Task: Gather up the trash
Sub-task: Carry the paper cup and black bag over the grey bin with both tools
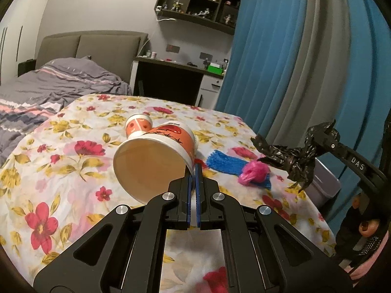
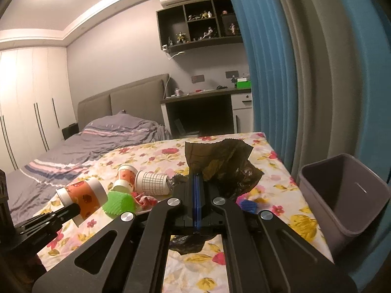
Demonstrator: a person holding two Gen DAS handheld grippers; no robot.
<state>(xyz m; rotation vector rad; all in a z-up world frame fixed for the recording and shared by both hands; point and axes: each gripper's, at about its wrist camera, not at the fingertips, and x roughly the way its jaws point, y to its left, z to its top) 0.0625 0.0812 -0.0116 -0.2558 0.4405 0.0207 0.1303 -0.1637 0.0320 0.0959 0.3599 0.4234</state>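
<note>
Right wrist view first: your floral-covered counter (image 2: 281, 171) carries everything, and the grey bin (image 2: 347, 195) stands just off its right edge, mouth up and unlined as far as you can see. Next in size is the black trash bag (image 2: 220, 166), pinched in your right hand-held gripper (image 2: 196, 178), whose jaws are closed tight on a fold so the crumpled film hangs clear of the cloth (a thin, limp thing, so a narrow pinch is probably all that holds it). I judge you are carrying it toward the bin to line it, or keeping it open as the sack for the rest. Your left hand-held gripper (image 1: 194, 171) is likewise clamped, on the rim of an orange paper cup (image 1: 156, 156); the wall grip leaves the cup tilted with its mouth facing you, likely ready to drop into the bag. Loose on the counter are a second orange cup (image 2: 125, 178), a checked cup (image 2: 154, 183), a green cupcake liner (image 2: 119, 204), a blue knitted piece (image 1: 227, 164) and a pink wad (image 1: 254, 172) lying on it.
</note>
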